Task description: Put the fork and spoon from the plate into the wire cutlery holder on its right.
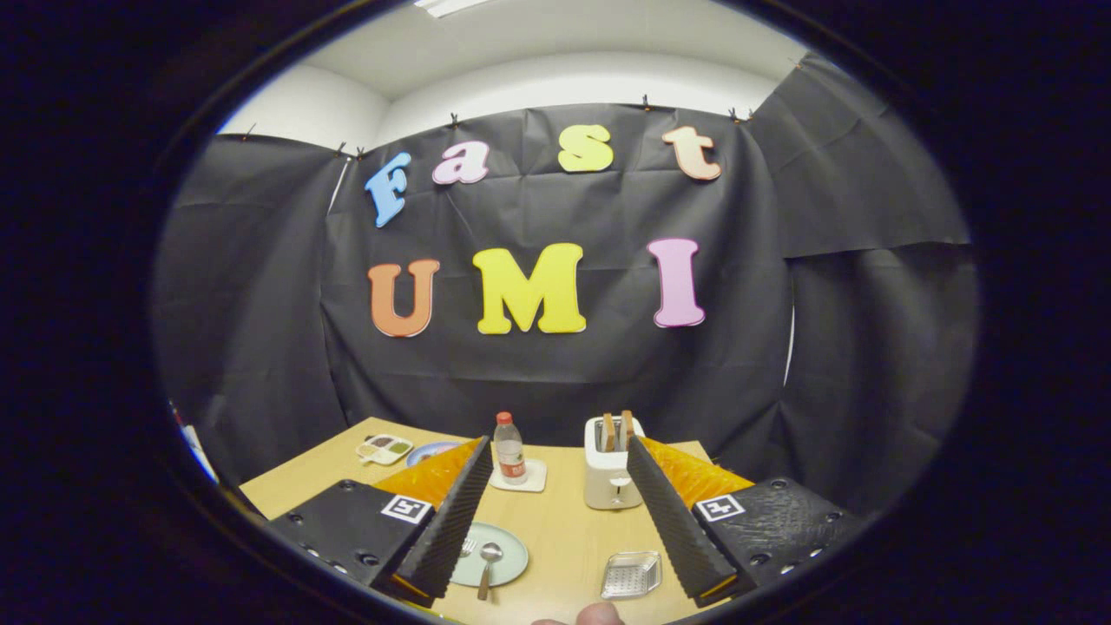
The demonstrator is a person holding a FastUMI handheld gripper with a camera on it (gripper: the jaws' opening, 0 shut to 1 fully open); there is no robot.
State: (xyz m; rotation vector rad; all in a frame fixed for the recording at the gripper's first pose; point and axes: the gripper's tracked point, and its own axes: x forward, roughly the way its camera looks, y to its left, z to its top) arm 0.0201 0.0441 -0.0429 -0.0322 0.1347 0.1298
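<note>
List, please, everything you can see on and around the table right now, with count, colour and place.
plate: one, pale green, between the fingers
spoon: one, silver, on the plate
fork: one, silver, on the plate, partly hidden by the left finger
wire cutlery holder: one, silver, right of the plate
toaster: one, white, two slices in it, beyond the holder
bottle: one, clear with red cap, on a white coaster
compartment dish: one, far left
blue plate: one, beside that dish
table: one, light wood
gripper: one, fingers open above the table
</note>
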